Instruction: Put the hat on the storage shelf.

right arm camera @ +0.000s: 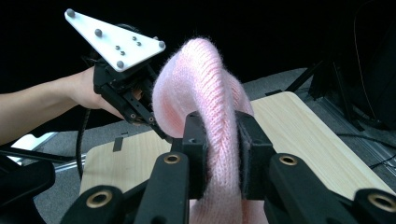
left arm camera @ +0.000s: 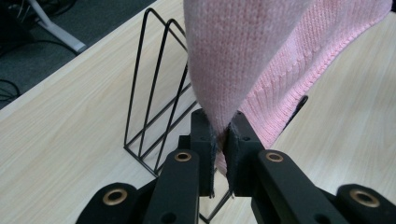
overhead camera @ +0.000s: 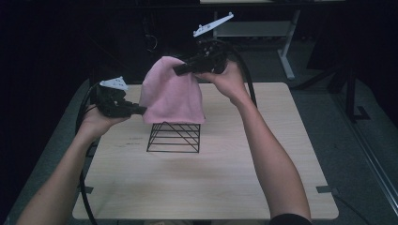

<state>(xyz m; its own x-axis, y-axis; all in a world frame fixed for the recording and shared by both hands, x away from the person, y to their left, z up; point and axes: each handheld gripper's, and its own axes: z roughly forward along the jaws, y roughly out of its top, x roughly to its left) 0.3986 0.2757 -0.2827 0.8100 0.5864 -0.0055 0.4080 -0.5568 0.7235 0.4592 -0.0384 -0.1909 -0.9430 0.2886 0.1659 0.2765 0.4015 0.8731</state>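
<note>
High view: pink knit garment draped above black wire rack on desk, left gripper clamping its lower edge, right gripper pinching its raised top.

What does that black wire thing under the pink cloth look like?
Look at the middle of the table. Just below the hanging pink cloth stands a rack of thin black wire, shaped like a row of triangles. It is the one thing standing on the table.

Both black two-jaw grippers, left and right, carry brass-ringed screws, grey three-cornered plates and trailing black cables.
</note>
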